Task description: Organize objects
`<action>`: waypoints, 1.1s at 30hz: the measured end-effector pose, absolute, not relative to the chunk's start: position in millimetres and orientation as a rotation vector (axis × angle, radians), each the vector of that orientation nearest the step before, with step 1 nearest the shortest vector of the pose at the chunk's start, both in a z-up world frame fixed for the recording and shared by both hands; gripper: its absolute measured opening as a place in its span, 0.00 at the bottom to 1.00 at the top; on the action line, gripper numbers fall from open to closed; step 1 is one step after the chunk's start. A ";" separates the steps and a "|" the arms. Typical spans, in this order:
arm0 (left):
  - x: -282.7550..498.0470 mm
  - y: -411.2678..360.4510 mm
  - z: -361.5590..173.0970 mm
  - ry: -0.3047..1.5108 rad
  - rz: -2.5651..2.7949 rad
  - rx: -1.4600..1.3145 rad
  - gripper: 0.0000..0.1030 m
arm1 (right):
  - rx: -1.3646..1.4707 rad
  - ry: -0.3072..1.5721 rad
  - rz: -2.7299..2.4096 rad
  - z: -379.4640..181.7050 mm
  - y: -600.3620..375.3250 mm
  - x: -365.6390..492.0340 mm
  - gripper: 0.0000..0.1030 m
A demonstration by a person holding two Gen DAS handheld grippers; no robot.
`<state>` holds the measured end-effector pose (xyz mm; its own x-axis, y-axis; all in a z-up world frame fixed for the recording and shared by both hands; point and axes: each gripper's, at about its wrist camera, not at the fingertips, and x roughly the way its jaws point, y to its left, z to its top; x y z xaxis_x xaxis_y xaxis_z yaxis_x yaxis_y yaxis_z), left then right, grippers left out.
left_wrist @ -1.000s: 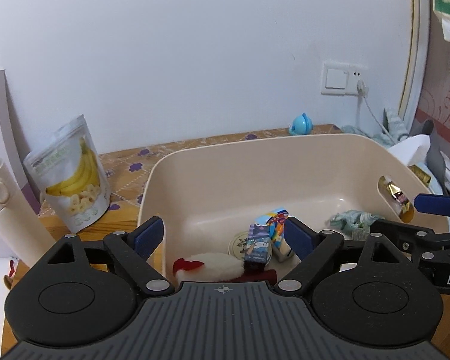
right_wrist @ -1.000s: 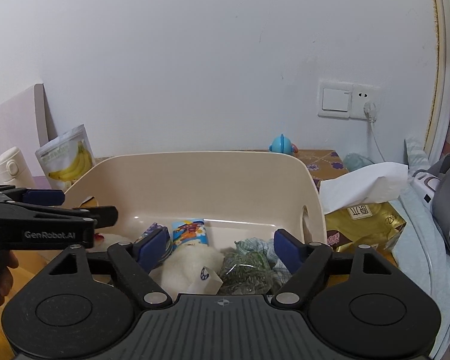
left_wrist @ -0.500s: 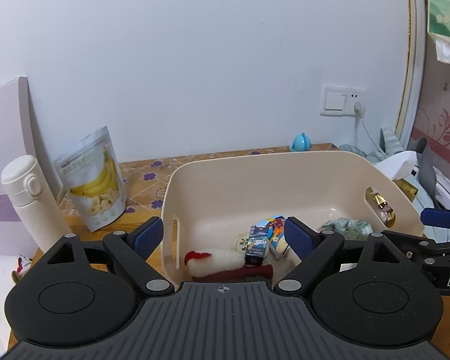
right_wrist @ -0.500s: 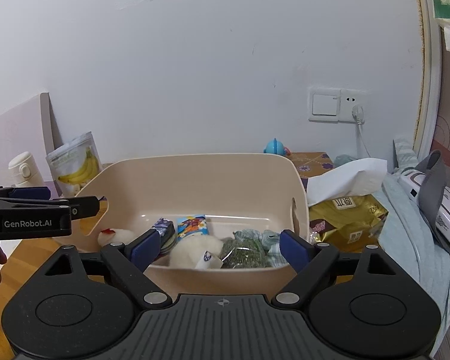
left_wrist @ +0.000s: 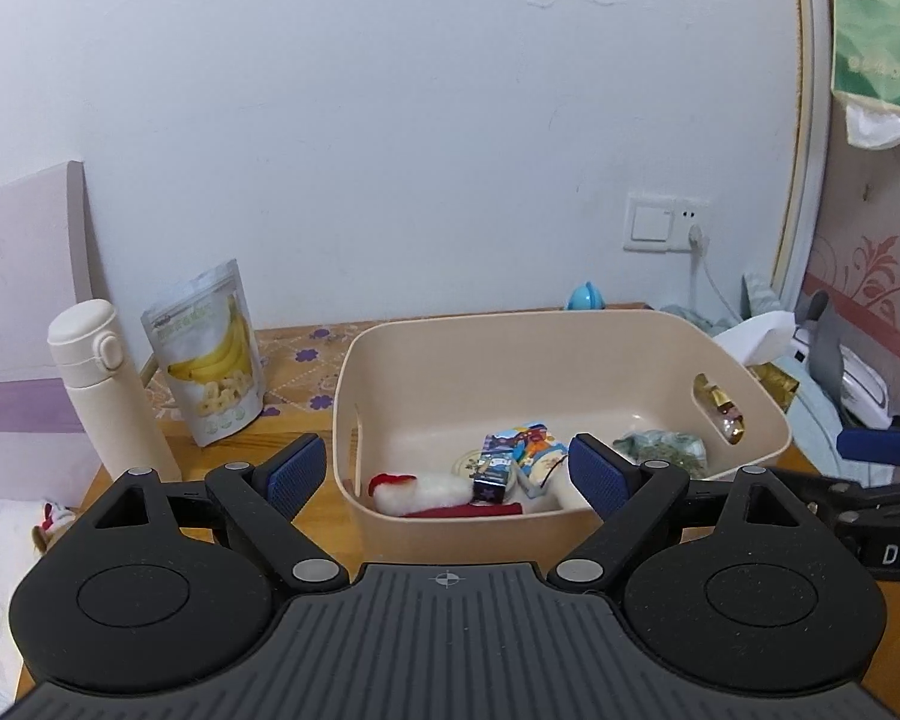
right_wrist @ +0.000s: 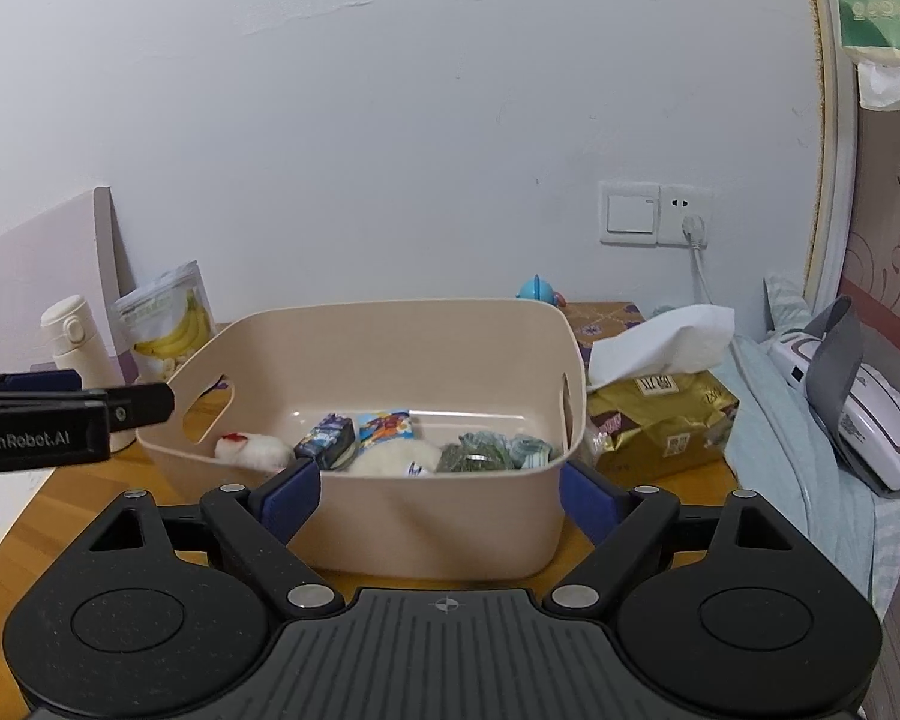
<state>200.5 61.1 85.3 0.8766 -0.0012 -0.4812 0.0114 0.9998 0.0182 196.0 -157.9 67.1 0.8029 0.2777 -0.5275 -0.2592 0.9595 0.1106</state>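
Note:
A beige plastic bin (left_wrist: 468, 531) (right_wrist: 438, 516) stands on the wooden table. Inside lie a white plush with a red tip (left_wrist: 420, 489) (right_wrist: 252, 450), a small dark box (left_wrist: 493, 471) (right_wrist: 327, 438), a colourful snack packet (left_wrist: 537, 450) (right_wrist: 386, 426) and a green wrapped bundle (left_wrist: 663, 450) (right_wrist: 480, 450). My left gripper (left_wrist: 447, 471) hangs open in front of the bin's near wall, with nothing between its fingers. My right gripper (right_wrist: 438, 495) is open too, nearer the bin's right end. The other gripper's tip shows at each view's edge.
A white flask (left_wrist: 105, 390) and a banana-chip pouch (left_wrist: 207, 354) stand left of the bin. Right of it sit a gold tissue pack (right_wrist: 660, 420), a bed with a white and grey case (right_wrist: 858, 414), and a blue toy (right_wrist: 537, 289) by the wall.
Both grippers have pulled back and up from above the bin. The whole bin and the table's front edge now show. Both stay open, and the bin's contents have not moved.

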 end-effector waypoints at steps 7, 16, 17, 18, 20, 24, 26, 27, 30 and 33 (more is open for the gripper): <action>176.2 59.9 86.6 0.471 0.019 0.013 0.87 | 0.060 0.572 0.290 66.8 -168.6 176.1 0.86; 145.0 58.0 86.2 0.458 0.013 0.008 0.87 | 0.049 0.569 0.279 59.7 -177.0 147.2 0.86; 141.9 57.6 86.2 0.456 0.012 0.006 0.87 | 0.052 0.567 0.279 59.2 -178.3 144.1 0.86; 138.1 57.8 86.0 0.455 0.012 0.003 0.87 | 0.057 0.567 0.280 58.6 -179.7 140.7 0.86; 132.2 57.7 85.1 0.456 0.013 0.001 0.87 | 0.060 0.565 0.276 57.8 -181.1 133.7 0.86; 119.7 54.5 82.5 0.467 0.019 0.012 0.87 | 0.053 0.561 0.271 58.0 -182.8 120.1 0.86; 114.1 52.6 81.3 0.472 0.013 0.017 0.87 | 0.056 0.557 0.270 58.6 -183.9 113.4 0.86; 110.2 51.5 80.7 0.471 0.010 0.018 0.87 | 0.057 0.556 0.271 59.1 -184.4 110.2 0.86; 100.1 49.8 79.9 0.465 0.005 0.018 0.87 | 0.052 0.551 0.270 60.2 -184.0 101.0 0.86; 91.6 49.6 79.0 0.462 0.009 0.011 0.87 | 0.046 0.545 0.271 61.6 -182.2 92.6 0.86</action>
<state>91.6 49.6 79.0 0.8952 0.0112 -0.4455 -0.0063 0.9999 0.0124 92.6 -182.2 61.6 0.8204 0.2662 -0.5060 -0.2420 0.9635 0.1145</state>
